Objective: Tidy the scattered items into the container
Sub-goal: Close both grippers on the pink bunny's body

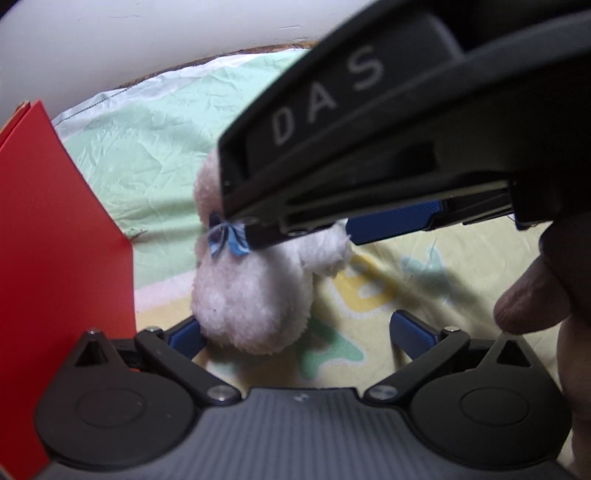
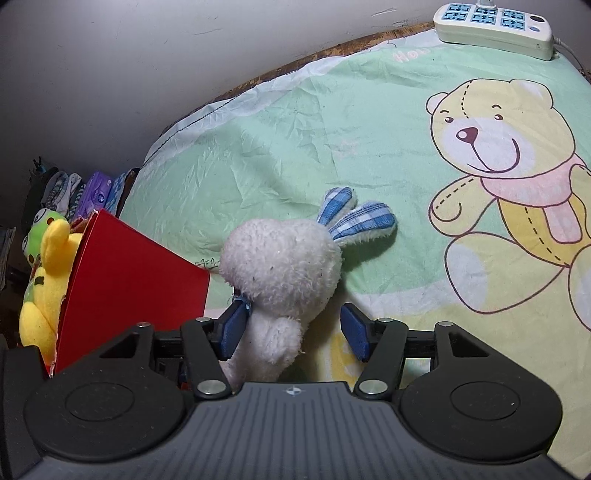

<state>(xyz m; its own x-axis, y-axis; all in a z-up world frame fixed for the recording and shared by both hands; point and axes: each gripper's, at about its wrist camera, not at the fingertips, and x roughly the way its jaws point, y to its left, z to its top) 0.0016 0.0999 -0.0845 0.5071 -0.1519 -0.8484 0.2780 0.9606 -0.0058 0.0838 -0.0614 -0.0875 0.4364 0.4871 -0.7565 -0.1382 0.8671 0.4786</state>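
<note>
My right gripper [image 2: 293,334] has its blue pads spread wide around the fluffy white plush rabbit with blue checked ears [image 2: 284,266]; the left-hand pad sits against the toy by its little blue bow, the other stands clear, so nothing is pinched. My left gripper [image 1: 297,332] is spread too, one pad just touching the rabbit's round bottom [image 1: 251,299], the other well off over the sheet. The rabbit lies on the pale green cartoon-bear bedsheet [image 2: 295,147], right beside the red cardboard box [image 2: 140,280], which already holds a yellow plush toy [image 2: 48,266] and a green frog one [image 2: 37,229]. I read this as the pick-up step for the rabbit. Next I'd need to close the right pads on its neck, lift, and carry it over the box wall. A white power strip [image 2: 495,29] sits far back.
</note>
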